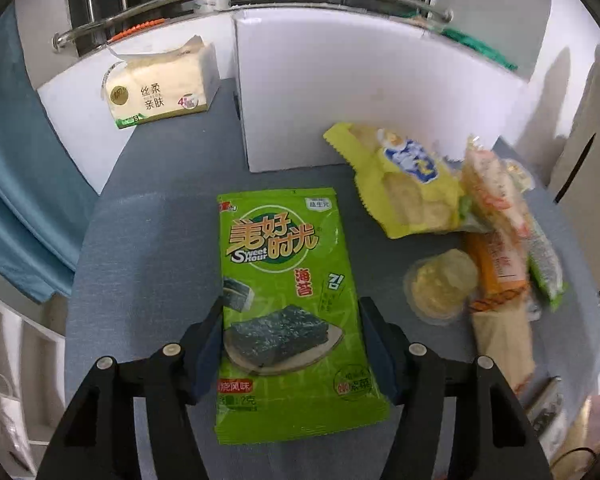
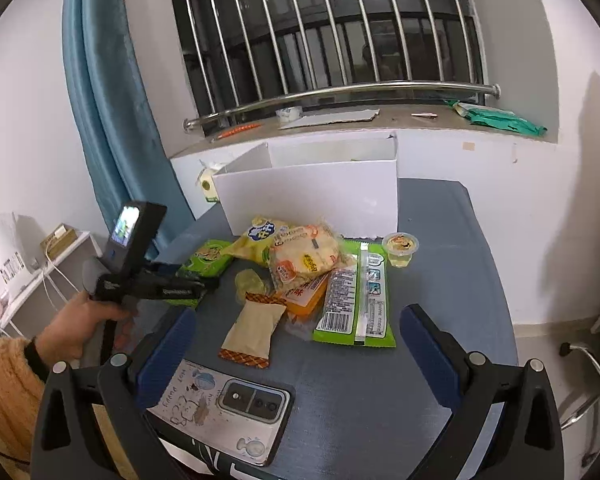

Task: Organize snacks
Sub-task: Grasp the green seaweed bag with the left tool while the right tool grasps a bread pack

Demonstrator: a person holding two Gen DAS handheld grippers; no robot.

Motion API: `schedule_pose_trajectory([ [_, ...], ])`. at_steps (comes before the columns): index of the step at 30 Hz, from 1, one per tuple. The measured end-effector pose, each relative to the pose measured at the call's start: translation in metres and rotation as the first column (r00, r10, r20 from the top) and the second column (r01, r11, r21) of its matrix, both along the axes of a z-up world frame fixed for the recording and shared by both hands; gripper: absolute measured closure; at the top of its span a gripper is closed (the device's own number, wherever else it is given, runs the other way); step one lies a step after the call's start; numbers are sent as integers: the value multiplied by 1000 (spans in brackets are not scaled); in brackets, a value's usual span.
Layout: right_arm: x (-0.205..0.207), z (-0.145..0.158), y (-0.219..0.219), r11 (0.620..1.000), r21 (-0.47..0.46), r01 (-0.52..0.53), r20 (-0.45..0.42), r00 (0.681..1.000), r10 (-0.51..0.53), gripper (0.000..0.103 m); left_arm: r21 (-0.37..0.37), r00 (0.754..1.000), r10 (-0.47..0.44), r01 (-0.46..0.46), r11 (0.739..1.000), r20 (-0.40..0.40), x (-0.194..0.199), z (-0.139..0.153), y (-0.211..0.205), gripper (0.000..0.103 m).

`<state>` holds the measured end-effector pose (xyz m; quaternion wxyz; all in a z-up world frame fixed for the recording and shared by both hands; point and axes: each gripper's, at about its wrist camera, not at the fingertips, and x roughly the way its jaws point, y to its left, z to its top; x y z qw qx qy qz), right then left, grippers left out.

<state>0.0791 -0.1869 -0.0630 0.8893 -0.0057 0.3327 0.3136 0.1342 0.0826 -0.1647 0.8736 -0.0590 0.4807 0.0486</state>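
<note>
A green seaweed packet [image 1: 288, 280] lies flat on the blue-grey table [image 1: 148, 248]. My left gripper [image 1: 292, 304] straddles it, one pad against each long edge. From the right wrist view that packet [image 2: 208, 258] lies under the left gripper [image 2: 204, 286], which a hand [image 2: 84, 320] holds. The other snacks are piled to the right: a yellow bag [image 2: 252, 240], a round bread pack [image 2: 304, 256], a long green packet [image 2: 356, 300], a beige wafer packet [image 2: 252, 332] and a jelly cup [image 2: 400, 248]. My right gripper [image 2: 300, 320] hangs wide open in front of the pile, holding nothing.
An open white box [image 2: 308, 196] stands at the table's back, by the windowsill. A tissue pack [image 1: 156, 92] sits to its left. A phone [image 2: 228, 404] lies under my right gripper's left finger. A chair [image 2: 592, 380] stands at the right and a white shelf [image 2: 60, 248] at the left.
</note>
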Motion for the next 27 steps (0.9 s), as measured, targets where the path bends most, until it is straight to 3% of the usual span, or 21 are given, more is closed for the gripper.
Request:
schedule_pose_trajectory([
  [8, 20, -12, 33, 996, -60, -60, -2, 998, 60, 0, -99, 986, -34, 51, 994, 166, -49, 56, -6, 36],
  [13, 63, -25, 63, 985, -124, -116, -13, 993, 115, 0, -115, 968, -35, 66, 991, 250, -79, 89, -5, 36],
  [18, 113, -44, 91, 967, -191, -170, -68, 985, 159, 0, -153, 958, -20, 66, 986, 286, -94, 99, 2, 36],
  [24, 142, -76, 120, 922, -308, -233, -134, 970, 201, 0, -165, 956, -17, 68, 984, 294, -96, 98, 7, 36],
  [27, 151, -83, 116, 936, -261, -234, -181, 965, 191, 3, -166, 955, -25, 77, 983, 296, -95, 96, 6, 36],
])
